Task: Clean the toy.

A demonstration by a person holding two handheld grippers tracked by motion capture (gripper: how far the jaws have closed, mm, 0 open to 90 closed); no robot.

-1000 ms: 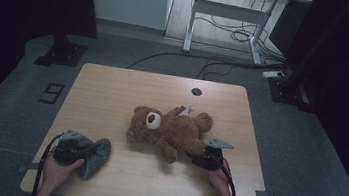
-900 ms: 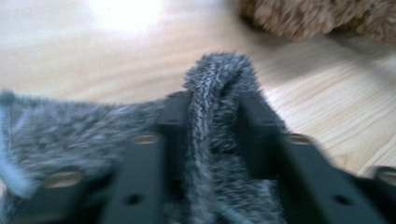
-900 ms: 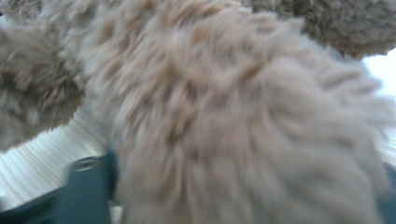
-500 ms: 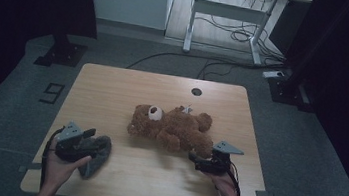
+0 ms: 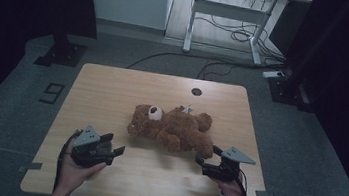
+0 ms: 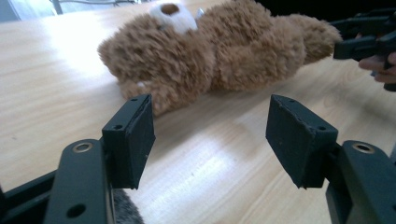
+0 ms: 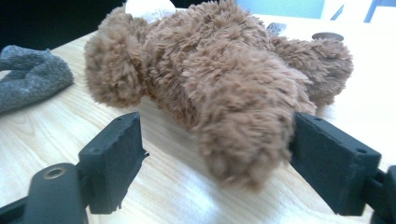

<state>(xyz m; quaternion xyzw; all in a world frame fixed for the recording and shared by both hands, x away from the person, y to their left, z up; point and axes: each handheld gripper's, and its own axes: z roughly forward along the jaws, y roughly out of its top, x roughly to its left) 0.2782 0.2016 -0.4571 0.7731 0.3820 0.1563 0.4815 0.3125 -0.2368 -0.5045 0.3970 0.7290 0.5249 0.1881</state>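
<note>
The fluffy brown plush teddy bear (image 5: 174, 127) lies on its back mid-table, long axis running across the pale wooden table (image 5: 113, 90). Its near leg pokes between the right claw (image 7: 217, 158) jaws, which have just narrowed slightly without pinching fur. The left claw (image 6: 210, 140), gaping and empty, sits farther off toward the bear's head.

black grippers, grey three-cornered plates, trailing cables

A shaggy brown plush teddy bear (image 5: 174, 128) lies on a smooth, faintly glossy light-wood table (image 5: 113, 90).
</note>
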